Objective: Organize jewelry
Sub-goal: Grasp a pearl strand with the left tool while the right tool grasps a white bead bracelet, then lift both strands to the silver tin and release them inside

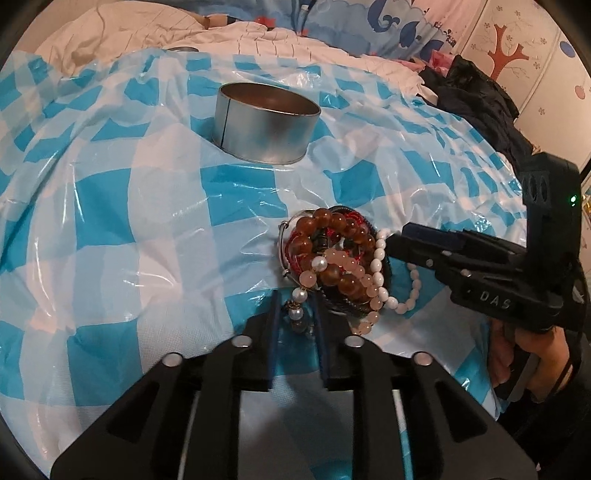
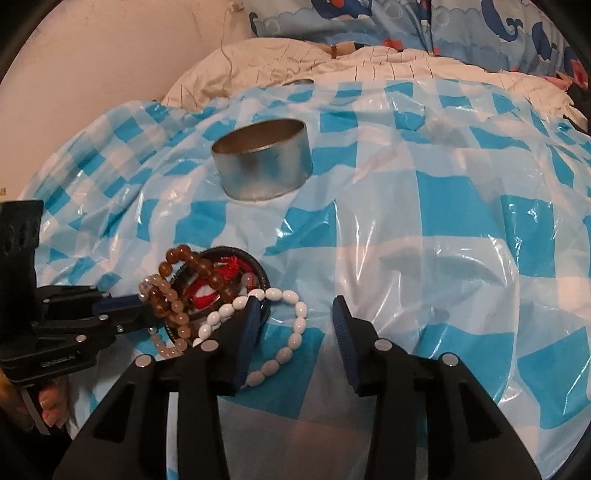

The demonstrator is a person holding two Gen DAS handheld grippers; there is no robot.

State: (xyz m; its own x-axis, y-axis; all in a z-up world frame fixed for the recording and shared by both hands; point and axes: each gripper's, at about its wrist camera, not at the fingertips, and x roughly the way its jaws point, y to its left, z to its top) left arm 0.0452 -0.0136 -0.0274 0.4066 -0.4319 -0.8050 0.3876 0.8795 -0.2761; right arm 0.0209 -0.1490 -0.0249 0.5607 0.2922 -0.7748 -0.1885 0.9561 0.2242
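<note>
A pile of jewelry (image 1: 332,254) lies on a dark round dish (image 2: 258,267). It holds an amber bead bracelet (image 1: 325,225), a pink bead bracelet (image 1: 354,269), red cord (image 2: 229,266) and a white oval-bead bracelet (image 2: 295,325). A short pearl strand (image 1: 297,295) hangs off the near edge, between the narrowly parted fingers of my left gripper (image 1: 295,301); the pads do not press it. My right gripper (image 2: 295,308) is open, with its left finger (image 2: 251,314) resting over the white bracelet's loop. An open round metal tin (image 1: 266,125) stands farther back.
Everything rests on a crinkled blue-and-white checked plastic sheet (image 1: 147,206) spread over a soft bed. A white quilt (image 2: 295,59) and a whale-print pillow (image 2: 443,22) lie behind. A dark garment (image 1: 476,96) sits at the right. A hand (image 1: 517,354) grips the right tool's handle.
</note>
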